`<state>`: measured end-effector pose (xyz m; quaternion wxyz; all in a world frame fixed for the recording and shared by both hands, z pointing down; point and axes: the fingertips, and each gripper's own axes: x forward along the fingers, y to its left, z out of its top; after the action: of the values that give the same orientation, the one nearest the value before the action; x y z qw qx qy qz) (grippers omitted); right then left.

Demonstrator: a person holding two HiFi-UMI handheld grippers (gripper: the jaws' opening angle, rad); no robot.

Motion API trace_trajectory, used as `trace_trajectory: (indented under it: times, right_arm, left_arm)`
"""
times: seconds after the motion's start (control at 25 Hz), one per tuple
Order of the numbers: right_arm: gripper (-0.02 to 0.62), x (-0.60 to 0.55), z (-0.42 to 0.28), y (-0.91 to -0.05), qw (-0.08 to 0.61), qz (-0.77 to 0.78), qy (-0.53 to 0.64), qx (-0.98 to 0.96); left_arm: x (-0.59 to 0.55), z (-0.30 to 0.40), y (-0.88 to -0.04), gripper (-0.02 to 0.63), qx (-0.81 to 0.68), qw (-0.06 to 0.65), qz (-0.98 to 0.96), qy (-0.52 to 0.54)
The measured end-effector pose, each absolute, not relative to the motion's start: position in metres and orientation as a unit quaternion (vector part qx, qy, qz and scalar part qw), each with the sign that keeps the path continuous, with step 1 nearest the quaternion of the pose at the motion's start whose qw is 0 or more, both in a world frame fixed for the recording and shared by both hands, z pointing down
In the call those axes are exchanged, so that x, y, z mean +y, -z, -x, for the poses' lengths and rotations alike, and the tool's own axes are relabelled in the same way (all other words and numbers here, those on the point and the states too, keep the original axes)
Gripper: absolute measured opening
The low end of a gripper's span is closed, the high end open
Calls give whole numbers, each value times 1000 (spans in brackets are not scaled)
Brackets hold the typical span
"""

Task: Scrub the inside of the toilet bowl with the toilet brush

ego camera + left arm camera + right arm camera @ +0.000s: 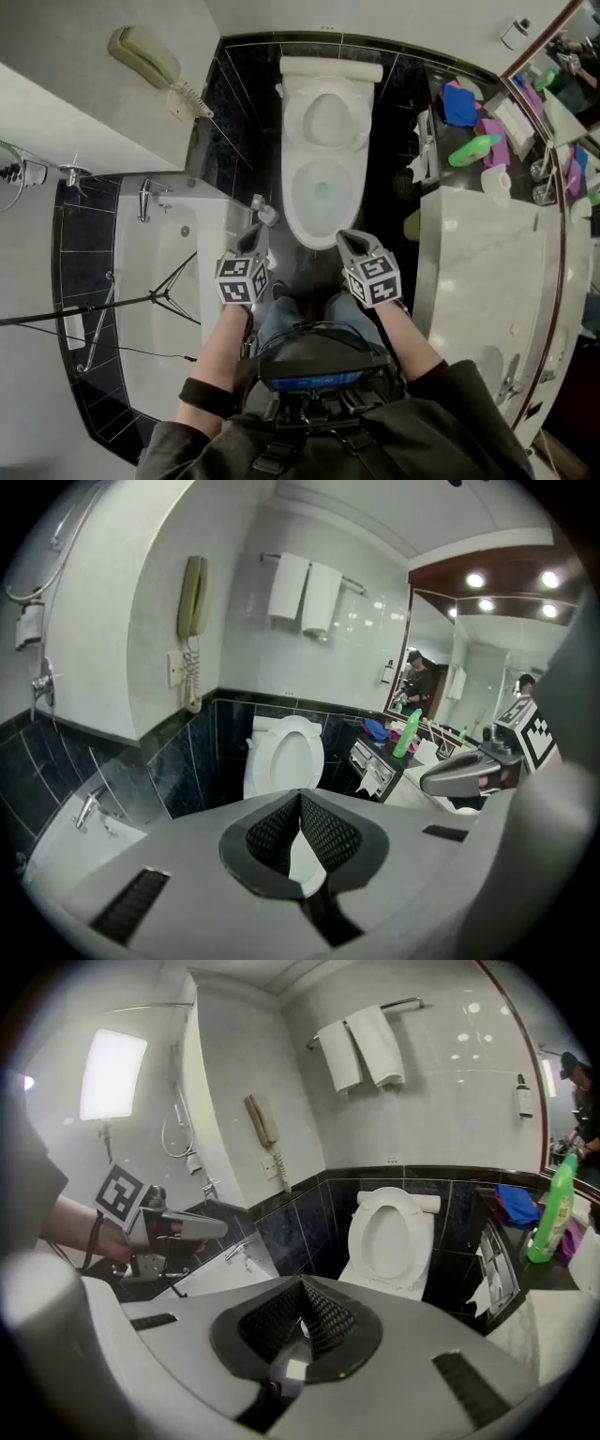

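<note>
Holding both tools side by side, I have them just short of the front rim of the toilet bowl [292,202]. The left tool [259,232] has its jaws together with nothing between them, and through the notch behind its pads I see only the white bowl. The right tool [345,240] is also closed and empty, its meshed pads meeting at the tip.

The toilet stands at the far edge of the dark tiled floor [389,202], against the back wall. Its lid [326,117] is raised against the cistern [330,67], and there is water in the open bowl. A small metallic thing [263,212] stands on the floor beside the bowl's left flank, just ahead of the left tool. I cannot tell whether it is the brush.

The bathtub [141,309] runs along the floor's left edge. The marble worktop [469,244] runs along the right edge, with a green bottle [473,150] and a blue cloth [459,105] at its far end. A wall phone [145,56] hangs above the tub.
</note>
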<state>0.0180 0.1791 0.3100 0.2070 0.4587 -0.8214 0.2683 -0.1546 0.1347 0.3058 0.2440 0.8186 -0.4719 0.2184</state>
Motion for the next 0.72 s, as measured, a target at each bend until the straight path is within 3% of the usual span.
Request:
trace_trajectory:
  times: [0.36,0.72]
  right_arm:
    - [6,159,36,-353,260,-334,-222,-878]
    - [6,109,91,-444,311,-322,-235,-863]
  left_arm:
    - [112,152,-380,172,-466,324,-783,-252]
    - [60,194,-495,247,-435,352,-754,-344]
